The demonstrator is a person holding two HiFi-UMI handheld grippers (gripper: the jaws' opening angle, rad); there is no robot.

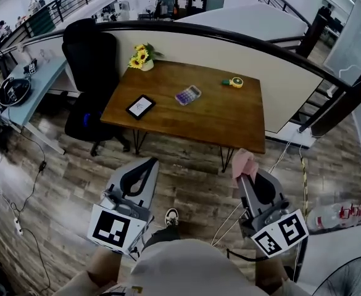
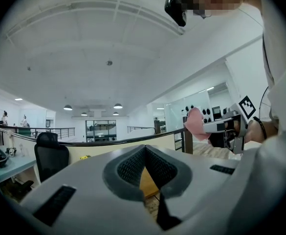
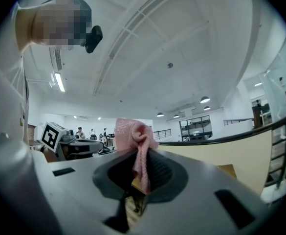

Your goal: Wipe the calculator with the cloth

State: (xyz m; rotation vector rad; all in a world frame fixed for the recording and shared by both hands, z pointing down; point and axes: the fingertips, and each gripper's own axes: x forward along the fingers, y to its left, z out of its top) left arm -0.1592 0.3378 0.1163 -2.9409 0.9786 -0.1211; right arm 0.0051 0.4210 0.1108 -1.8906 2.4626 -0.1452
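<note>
Two grippers: left gripper [image 1: 150, 163] and right gripper [image 1: 244, 174] held low over a wood floor [image 1: 63, 184], side by side, tips toward the table [image 1: 229, 119], well short of it.
Left jaws: closed, ribbed pads meeting at the tips, nothing between them.
Right jaws: clamped on the cloth [image 1: 244, 161].
Cloth condition: pink, pinched between the right pads; bunched fold standing above the tips, narrow tail hanging down in the gap behind them.
Calculator [image 1: 187, 95]: flat on the table top, tilted, well ahead of both pairs of jaws, untouched; ahead and right of the left tips, ahead and left of the right tips.
Tablet [image 1: 140, 106]: dark, flat on the table, well ahead of the left jaws, near the calculator's left.
Tape measure [image 1: 233, 82]: yellow-green, well ahead of the right jaws, beyond the calculator.
Flowers [image 1: 142, 56]: yellow, at the table's far left corner, farthest from both jaws.
Chair [image 1: 92, 60]: black, ahead and left of the left jaws, beside the table's left end.
Marker cubes [image 1: 117, 229]: one at the rear of each gripper, behind the jaws.
</note>
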